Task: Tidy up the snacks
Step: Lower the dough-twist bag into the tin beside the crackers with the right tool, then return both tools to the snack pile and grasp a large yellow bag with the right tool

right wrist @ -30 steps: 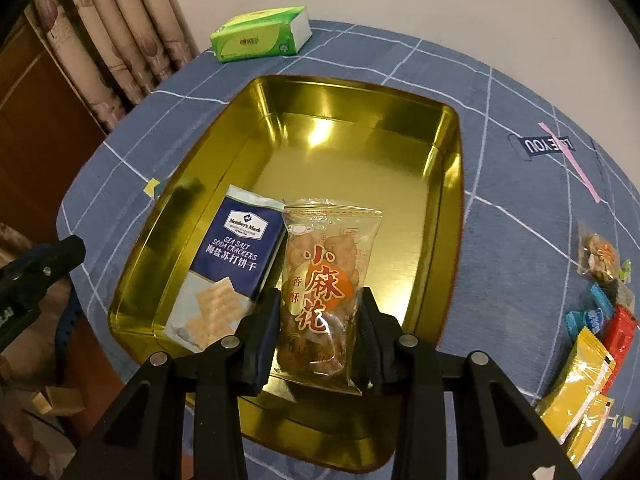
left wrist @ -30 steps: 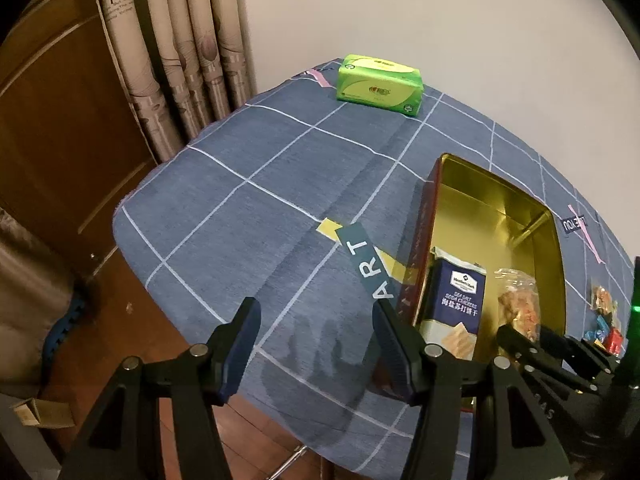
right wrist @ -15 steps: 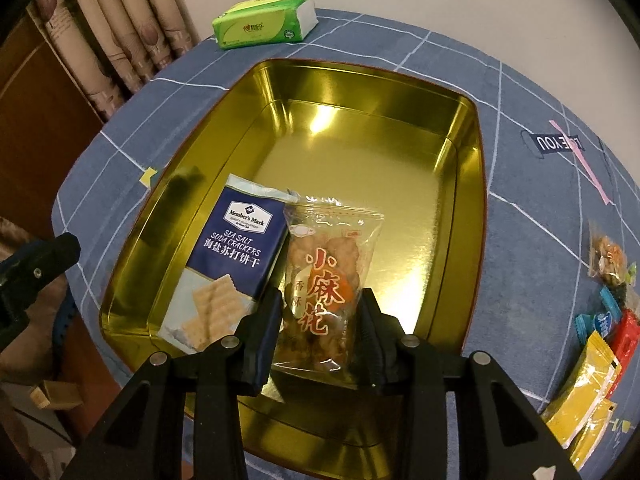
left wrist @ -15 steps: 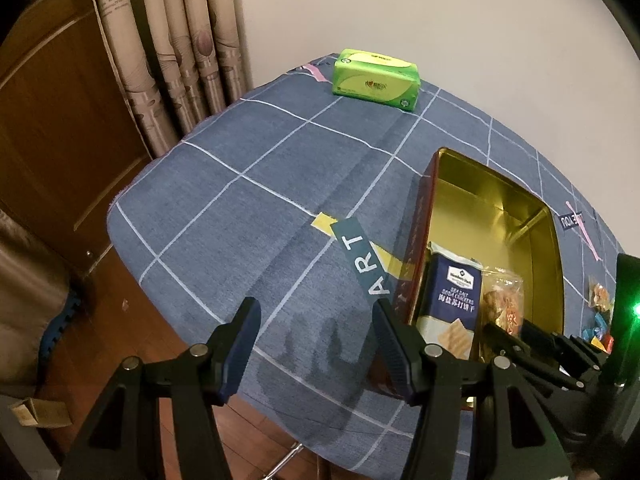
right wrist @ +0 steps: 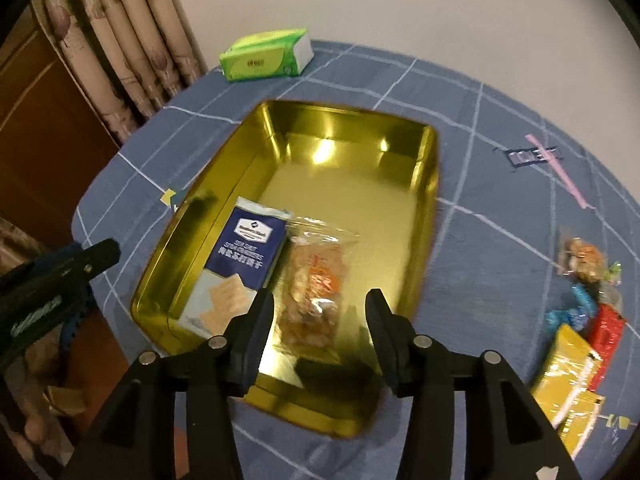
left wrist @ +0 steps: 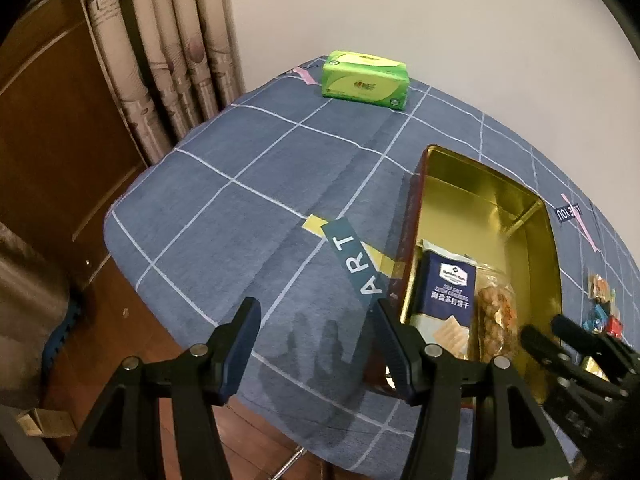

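Observation:
A gold tin lies on the blue checked tablecloth. Inside it, at the near end, a navy cracker pack and a clear bag of fried twists lie side by side. My right gripper hovers just above the bag. Its jaws are opening, and the pads stand clear of the bag on both sides. My left gripper is open and holds nothing, above the cloth left of the tin. The cracker pack and the bag also show in the left wrist view.
Several loose snacks lie on the cloth right of the tin: yellow packets, a red one, blue candies. A green tissue pack sits at the far edge. Curtains and a wooden door stand to the left.
The right gripper's jaws have let go of the bag of fried twists and drawn back upward. The bag now lies in the tin. The left gripper has stayed put.

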`<state>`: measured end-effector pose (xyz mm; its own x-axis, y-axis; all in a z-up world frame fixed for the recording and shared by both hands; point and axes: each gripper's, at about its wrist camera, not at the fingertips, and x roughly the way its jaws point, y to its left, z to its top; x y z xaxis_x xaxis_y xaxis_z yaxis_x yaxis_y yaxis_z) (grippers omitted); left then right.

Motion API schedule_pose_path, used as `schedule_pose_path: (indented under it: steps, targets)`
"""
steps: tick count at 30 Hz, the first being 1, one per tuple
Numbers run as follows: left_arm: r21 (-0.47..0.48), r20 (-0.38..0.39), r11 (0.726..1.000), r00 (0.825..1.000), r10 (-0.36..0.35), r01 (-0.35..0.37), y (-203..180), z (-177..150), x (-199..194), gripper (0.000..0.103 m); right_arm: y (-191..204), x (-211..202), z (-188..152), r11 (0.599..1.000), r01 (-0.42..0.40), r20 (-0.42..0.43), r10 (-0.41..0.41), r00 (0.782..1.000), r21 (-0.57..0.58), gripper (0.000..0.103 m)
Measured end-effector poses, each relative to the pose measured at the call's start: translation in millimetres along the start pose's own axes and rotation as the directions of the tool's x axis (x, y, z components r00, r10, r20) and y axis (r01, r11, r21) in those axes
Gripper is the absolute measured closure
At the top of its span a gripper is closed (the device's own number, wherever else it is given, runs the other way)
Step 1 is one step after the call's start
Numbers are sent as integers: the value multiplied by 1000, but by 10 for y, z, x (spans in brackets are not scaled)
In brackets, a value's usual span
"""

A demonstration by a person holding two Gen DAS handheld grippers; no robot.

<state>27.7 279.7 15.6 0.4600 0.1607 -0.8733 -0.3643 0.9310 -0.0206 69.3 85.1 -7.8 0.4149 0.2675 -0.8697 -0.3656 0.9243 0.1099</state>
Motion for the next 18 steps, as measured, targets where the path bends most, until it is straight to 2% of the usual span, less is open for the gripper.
schedule_pose_path:
  steps: [4,9,13,15,18]
  targets:
    - [21,-4,1000,1000,-3,3,-67,-18,4,43,-242,-241,-154,999,32,24,-32,999,3,56]
    - [43,7,999,1000,-14,13,-137,-32,-29,44,-709,-522,-368,993,106,36,-109,993,59,55]
    - [59,8,998,1000,-14,14,-165,-39,-38,43,-1082,-691,-556,978,171,41,-177,983,122,41]
    - [65,10,998,1000,-17,16,-181,-42,-44,43,-1249,-761,-678,967,207,38,-214,976,148,40]
    - [77,5,997,1000,-18,18,-203,-51,-42,41,-1522,-823,-879,950,236,6,-242,970,203,34]
